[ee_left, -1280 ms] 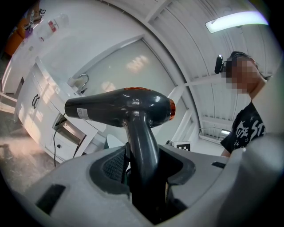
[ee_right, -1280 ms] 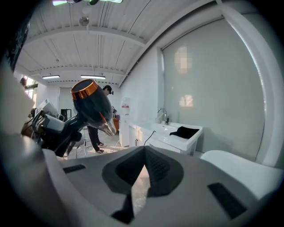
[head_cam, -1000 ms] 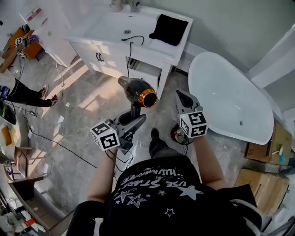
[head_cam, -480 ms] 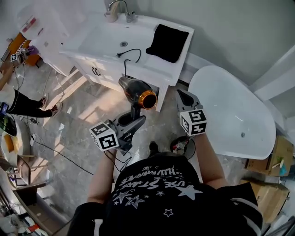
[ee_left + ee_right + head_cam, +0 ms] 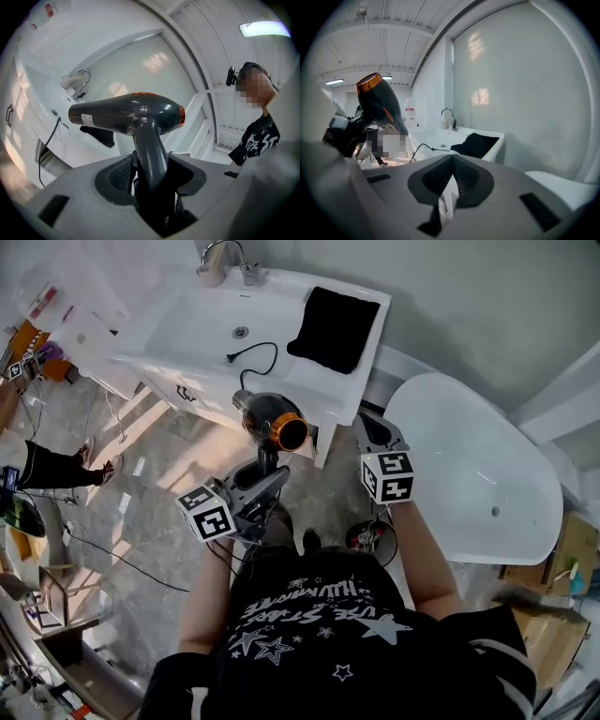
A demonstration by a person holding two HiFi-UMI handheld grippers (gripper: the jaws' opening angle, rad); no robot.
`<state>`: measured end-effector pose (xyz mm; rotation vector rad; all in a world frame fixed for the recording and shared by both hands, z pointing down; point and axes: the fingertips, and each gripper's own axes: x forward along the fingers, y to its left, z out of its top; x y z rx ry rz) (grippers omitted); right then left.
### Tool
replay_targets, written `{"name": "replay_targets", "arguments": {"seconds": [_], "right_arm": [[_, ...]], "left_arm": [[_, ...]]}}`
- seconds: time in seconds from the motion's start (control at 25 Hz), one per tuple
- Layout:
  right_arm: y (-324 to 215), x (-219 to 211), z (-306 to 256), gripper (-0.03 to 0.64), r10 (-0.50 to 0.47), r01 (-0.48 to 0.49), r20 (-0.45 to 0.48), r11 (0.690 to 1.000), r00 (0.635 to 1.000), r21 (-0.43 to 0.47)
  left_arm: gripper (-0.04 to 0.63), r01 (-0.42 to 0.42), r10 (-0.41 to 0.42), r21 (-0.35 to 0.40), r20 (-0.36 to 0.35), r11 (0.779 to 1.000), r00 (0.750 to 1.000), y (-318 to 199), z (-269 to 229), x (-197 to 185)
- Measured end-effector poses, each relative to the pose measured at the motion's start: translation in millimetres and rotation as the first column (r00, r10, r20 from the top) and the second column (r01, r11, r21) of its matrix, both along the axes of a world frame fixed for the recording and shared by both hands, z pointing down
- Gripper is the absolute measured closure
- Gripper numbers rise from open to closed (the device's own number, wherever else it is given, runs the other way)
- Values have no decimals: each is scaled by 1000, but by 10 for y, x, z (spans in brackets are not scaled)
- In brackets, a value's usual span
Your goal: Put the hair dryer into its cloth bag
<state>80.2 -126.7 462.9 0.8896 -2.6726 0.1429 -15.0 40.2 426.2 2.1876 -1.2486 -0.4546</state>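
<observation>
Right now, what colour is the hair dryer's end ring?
Orange ring on the hair dryer; head view shows it best.

Glossy grey plastic hair dryer point(image 5: 123, 111), matt black cloth bag point(image 5: 335, 328), smooth glossy white basin point(image 5: 199, 319)

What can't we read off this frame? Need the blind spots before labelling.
- cloth bag opening: the head view and the right gripper view show only a flat black shape, too small to tell which side opens.
- hair dryer handle base and cord exit: buried between the left gripper jaws in the left gripper view.
- cord run: hidden behind the dryer in the head view.
- Dryer barrel label print: too small in the left gripper view.
</observation>
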Motion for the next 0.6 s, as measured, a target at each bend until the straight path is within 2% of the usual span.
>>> {"name": "replay_targets", "arguments": {"seconds": [0.16, 0.24, 0.4, 0.6], "right_arm": [[-200, -65, 121, 608, 36, -36, -61, 999, 998, -2], [-272, -101, 182, 566, 31, -33, -88, 999, 996, -14], [-477, -214, 295, 554, 38, -43, -127, 998, 991, -42], [-801, -424, 363, 462, 52, -62, -140, 996, 989, -66]], "left_arm": [[390, -40, 40, -12, 2, 999, 999, -187, 90, -137], [390, -84, 84, -9, 3, 996, 996, -281, 138, -179], [390, -170, 170, -30, 7, 985, 985, -486, 204, -271], [390, -271, 271, -49, -1, 961, 963, -785, 267, -429]]}}
